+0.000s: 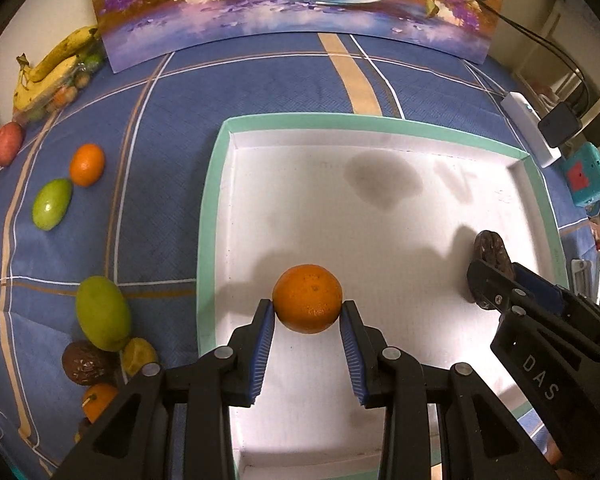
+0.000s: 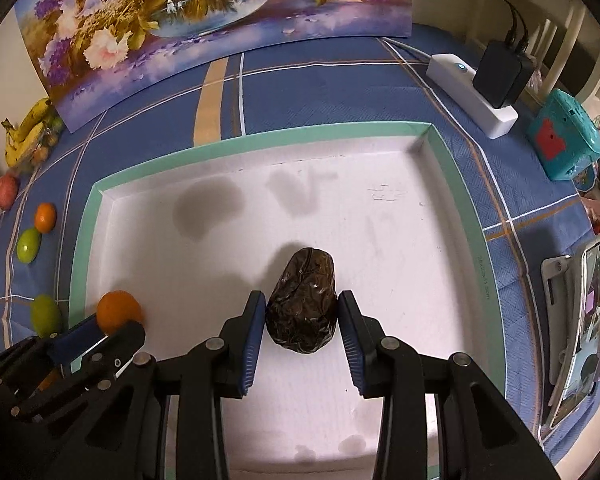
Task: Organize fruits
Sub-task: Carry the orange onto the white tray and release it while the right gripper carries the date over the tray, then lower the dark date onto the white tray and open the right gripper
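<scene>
My left gripper (image 1: 308, 305) is shut on an orange (image 1: 307, 298), low over the near left part of a white tray with a green rim (image 1: 210, 216). My right gripper (image 2: 301, 298) is shut on a dark brown wrinkled fruit (image 2: 303, 304) in shiny wrap, low over the tray's (image 2: 82, 240) middle. The left wrist view has the right gripper (image 1: 496, 276) and its brown fruit (image 1: 490, 246) at the tray's right side. In the right wrist view, the left gripper (image 2: 108, 330) and its orange (image 2: 118, 310) show at lower left. I cannot tell whether either fruit touches the tray floor.
On the blue cloth left of the tray lie a green mango (image 1: 102, 312), a brown fruit (image 1: 85, 362), a second orange (image 1: 86, 164), a green fruit (image 1: 52, 204), a red fruit (image 1: 6, 144) and bananas (image 1: 48, 68). A painting (image 1: 300, 4) stands behind. A power strip (image 2: 472, 92), a teal toy (image 2: 562, 136) and a phone (image 2: 584, 320) sit right.
</scene>
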Action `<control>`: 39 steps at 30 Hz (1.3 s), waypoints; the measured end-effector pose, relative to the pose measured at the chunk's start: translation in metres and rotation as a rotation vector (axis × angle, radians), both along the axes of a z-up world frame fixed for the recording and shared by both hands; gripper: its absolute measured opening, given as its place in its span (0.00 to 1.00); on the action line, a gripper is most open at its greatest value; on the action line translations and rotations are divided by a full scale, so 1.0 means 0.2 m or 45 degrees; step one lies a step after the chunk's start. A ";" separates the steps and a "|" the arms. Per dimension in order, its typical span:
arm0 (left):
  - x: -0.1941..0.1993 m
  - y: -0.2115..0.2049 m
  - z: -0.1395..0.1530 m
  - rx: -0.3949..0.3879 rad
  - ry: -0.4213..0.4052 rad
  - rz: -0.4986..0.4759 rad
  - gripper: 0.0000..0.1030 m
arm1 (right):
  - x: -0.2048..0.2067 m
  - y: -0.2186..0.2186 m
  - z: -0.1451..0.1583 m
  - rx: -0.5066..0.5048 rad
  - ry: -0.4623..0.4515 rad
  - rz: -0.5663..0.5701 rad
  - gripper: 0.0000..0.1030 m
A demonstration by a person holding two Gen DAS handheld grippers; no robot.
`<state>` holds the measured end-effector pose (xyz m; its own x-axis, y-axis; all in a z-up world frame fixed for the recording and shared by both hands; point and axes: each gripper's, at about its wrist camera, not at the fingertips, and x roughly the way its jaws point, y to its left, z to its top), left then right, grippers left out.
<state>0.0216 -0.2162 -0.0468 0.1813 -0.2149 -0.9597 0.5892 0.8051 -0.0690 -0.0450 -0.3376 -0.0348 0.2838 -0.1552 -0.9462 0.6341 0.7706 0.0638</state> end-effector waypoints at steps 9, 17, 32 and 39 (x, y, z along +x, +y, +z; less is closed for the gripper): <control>0.04 0.00 0.03 -0.005 0.017 0.004 0.35 | -0.01 -0.01 0.01 0.011 0.006 -0.004 0.38; 0.06 0.04 0.21 -0.072 -0.018 0.005 0.37 | -0.01 0.00 0.10 -0.018 -0.030 0.005 0.38; 0.11 0.17 0.38 -0.128 -0.085 0.089 0.37 | -0.07 0.07 0.37 -0.130 -0.137 0.023 0.38; 0.13 0.22 0.38 -0.127 -0.083 0.117 0.37 | -0.07 0.08 0.36 -0.127 -0.123 0.030 0.38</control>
